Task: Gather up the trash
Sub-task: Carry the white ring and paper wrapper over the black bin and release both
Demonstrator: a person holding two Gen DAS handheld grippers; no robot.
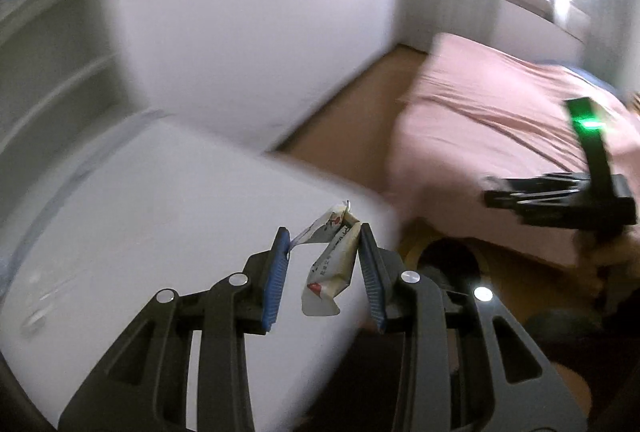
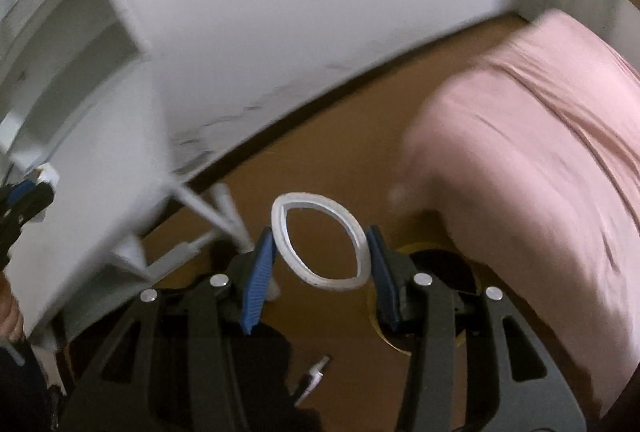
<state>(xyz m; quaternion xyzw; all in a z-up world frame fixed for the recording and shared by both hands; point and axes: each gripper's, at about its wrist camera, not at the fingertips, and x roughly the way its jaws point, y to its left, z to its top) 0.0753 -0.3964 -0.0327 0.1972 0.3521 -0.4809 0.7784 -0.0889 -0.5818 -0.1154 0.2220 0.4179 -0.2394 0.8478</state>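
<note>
Crumpled paper, a light, limp wrapper (image 1: 329, 264), hung pinched between the left gripper (image 1: 324, 272) fingers above the white table (image 1: 160, 216). Right gripper (image 2: 320, 252) squeezed a bendy white ring (image 2: 320, 242) oval, over the floor (image 2: 360, 172).
</note>
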